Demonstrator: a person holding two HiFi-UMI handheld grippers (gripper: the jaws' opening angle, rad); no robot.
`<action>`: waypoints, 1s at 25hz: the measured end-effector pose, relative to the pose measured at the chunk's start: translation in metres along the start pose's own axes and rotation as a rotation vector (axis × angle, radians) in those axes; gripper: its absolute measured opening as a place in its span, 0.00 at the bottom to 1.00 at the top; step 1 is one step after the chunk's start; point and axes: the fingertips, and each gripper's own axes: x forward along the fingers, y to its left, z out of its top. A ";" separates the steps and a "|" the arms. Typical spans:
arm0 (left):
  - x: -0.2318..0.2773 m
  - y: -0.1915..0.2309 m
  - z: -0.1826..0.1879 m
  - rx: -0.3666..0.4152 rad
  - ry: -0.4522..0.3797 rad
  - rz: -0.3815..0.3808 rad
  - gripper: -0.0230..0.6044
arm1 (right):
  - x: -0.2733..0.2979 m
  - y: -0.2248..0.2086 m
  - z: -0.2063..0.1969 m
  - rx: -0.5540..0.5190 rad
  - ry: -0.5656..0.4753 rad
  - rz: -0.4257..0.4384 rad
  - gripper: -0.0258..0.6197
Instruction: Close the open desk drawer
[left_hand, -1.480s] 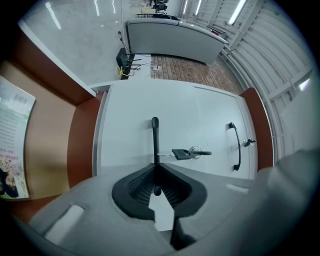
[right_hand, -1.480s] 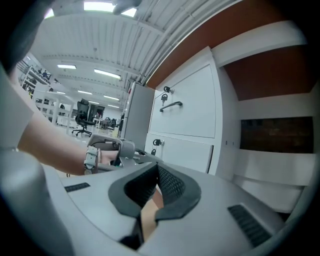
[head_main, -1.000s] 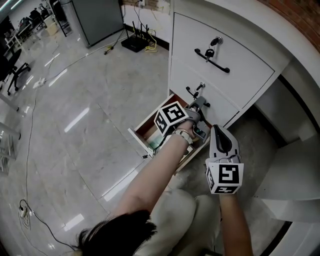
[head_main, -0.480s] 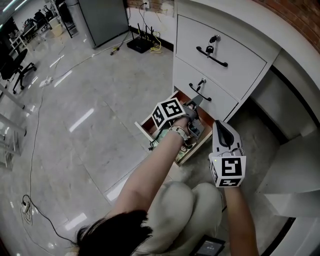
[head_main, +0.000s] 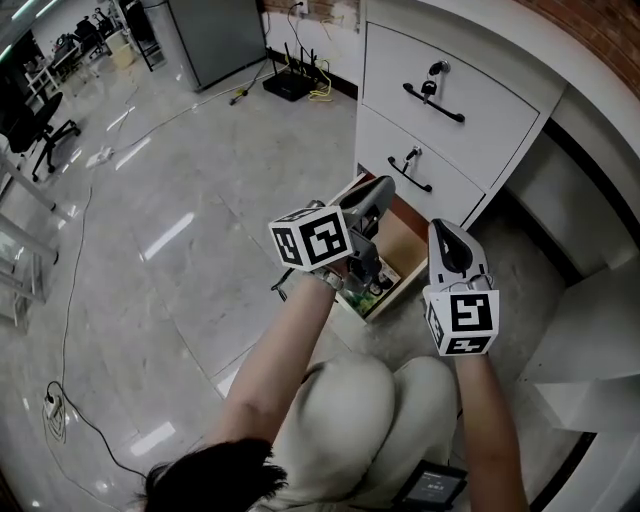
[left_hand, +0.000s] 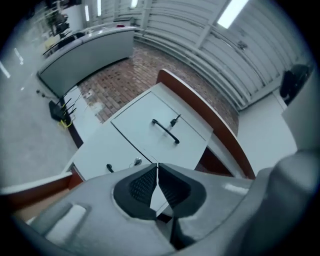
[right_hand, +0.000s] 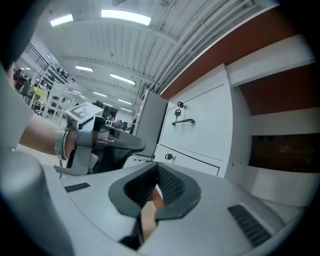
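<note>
The white desk (head_main: 500, 110) fills the upper right of the head view. Its bottom drawer (head_main: 405, 243) stands pulled out at the centre. Just above it, the left gripper (head_main: 382, 188) has just been closing, its jaws together on nothing. The right gripper (head_main: 438, 225), centre-right beside the drawer, is closed and empty too.

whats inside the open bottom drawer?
Brown bottom of the drawer, small greenish clutter at its near end, too small to identify. The left tool, jaws just closed on nothing, covers the left side.
</note>
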 end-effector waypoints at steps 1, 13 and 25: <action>-0.005 -0.006 0.001 0.067 0.012 -0.001 0.06 | 0.001 0.002 0.001 0.005 -0.005 0.011 0.06; -0.068 -0.061 0.003 0.540 0.066 0.010 0.05 | -0.021 0.036 0.027 0.065 -0.075 0.131 0.06; -0.077 -0.043 -0.008 0.468 0.097 0.009 0.05 | -0.015 0.053 0.018 0.091 -0.065 0.166 0.06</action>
